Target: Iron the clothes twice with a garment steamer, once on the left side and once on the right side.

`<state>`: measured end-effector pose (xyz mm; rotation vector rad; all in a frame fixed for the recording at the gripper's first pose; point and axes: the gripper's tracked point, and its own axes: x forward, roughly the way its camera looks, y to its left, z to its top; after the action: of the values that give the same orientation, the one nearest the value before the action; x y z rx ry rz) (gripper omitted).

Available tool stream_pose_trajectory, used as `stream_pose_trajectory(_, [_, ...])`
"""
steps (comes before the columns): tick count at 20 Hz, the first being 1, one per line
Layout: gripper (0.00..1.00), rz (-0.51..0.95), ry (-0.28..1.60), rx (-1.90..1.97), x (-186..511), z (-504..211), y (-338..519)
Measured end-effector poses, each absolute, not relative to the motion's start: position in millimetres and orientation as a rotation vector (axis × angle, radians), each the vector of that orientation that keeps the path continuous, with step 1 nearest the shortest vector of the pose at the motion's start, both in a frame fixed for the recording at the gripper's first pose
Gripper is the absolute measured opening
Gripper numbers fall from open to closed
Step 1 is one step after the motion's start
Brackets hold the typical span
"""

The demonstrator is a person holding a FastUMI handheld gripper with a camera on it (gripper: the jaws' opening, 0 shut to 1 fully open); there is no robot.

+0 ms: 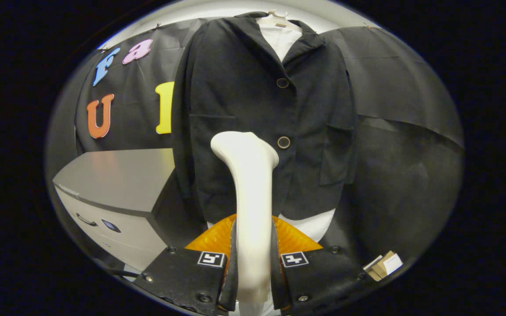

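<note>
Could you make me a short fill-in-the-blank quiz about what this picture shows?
1. The fingers are shut on the handle of a white ____.
2. The black jacket hangs on a ____ in front of the booth's wall.
3. The steamer points up at the jacket's front, its head next to the lower ____.

Missing words: steamer; hanger; button

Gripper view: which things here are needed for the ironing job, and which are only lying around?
For the job:
- white steamer, clamped between both fingers of the gripper
- black jacket over a white shirt, on a hanger, just ahead of the steamer head

Just lying about:
- grey cabinet, beside the jacket
- small cardboard pieces
</note>
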<state>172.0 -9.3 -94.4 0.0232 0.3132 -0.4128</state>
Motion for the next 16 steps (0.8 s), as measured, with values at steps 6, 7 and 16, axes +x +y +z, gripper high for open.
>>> stream_pose_trajectory(6, [0.34,-0.422,0.398,0.024,168,-134,-13])
stream_pose_trajectory(7, [0.34,-0.424,0.41,0.021,170,-138,-13])
stream_pose_trajectory(16, [0.34,-0.456,0.535,-0.053,171,-196,-13])
